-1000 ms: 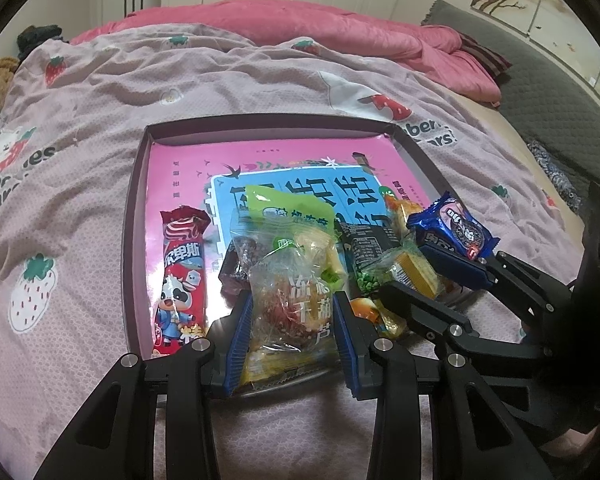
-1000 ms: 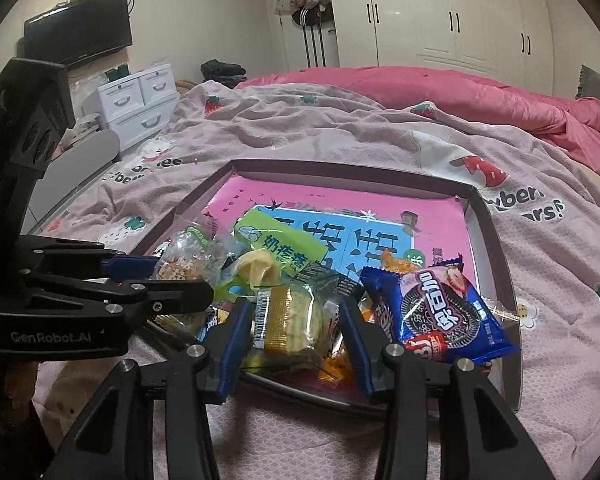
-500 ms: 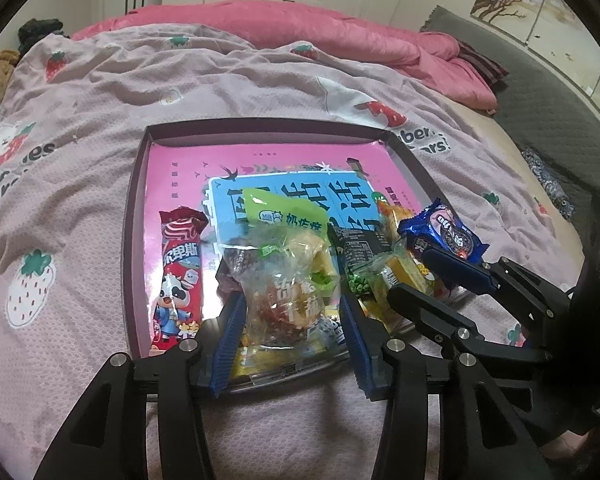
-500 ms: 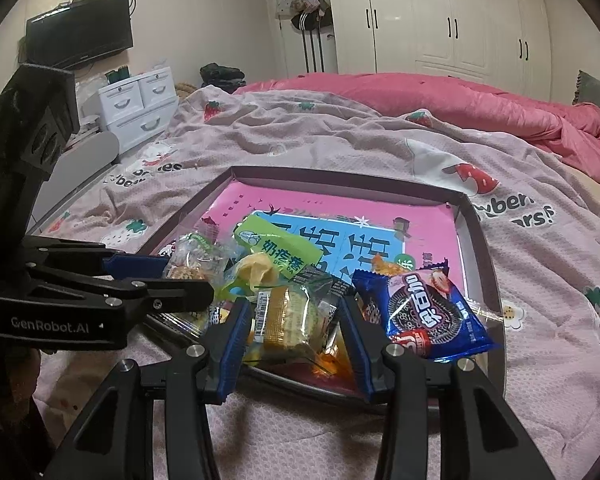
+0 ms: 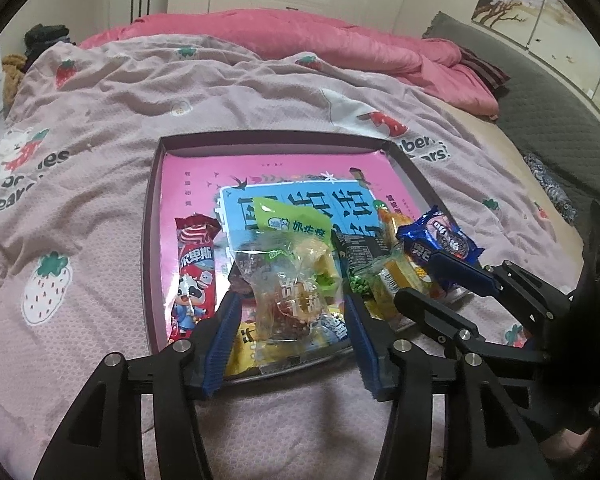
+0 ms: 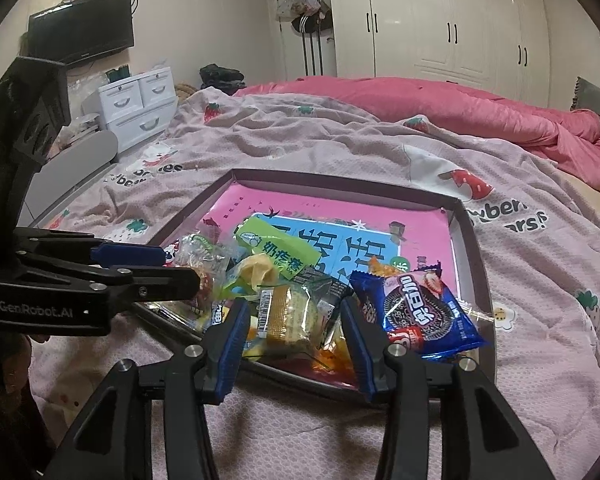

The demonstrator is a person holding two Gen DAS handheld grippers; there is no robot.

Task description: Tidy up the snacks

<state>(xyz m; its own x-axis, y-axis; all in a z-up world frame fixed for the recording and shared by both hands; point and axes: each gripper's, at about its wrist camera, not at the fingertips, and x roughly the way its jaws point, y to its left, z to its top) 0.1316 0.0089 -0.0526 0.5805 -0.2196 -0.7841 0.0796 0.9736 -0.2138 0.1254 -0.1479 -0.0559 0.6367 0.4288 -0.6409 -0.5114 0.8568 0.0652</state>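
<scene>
Bedroom; bed (image 5: 100, 128) under strawberry-print cover, pink quilt at 12 o'clock, white wardrobes behind. Shallow dark-rimmed tray (image 5: 150, 240) on the cover, floor lined with pink and blue printed sheet. Snacks heaped at tray's 6 o'clock edge: red cartoon bar (image 5: 194, 276) lying apart at 9 o'clock of the heap; green sachet (image 5: 292, 220) at 12 o'clock; clear bag of reddish pieces (image 5: 296, 300) between the blue pads of the left tongs (image 5: 290, 312); yellow wafer pack (image 6: 290, 314) between the pads of the right tongs (image 6: 292, 320); blue cookie pack (image 6: 424, 316) at 3 o'clock, overhanging the rim. Both tongs apart, jaws lately widening, pads clear of the packs on either side, nothing clamped. Risks, as judged: released packs resting on a loose, slippery heap against a low rim, liable to slide out onto the soft bed; blue cookie pack likeliest to tip over the rim; two tongs working close together, liable to knock each other or snag crinkled film when drawn back.
</scene>
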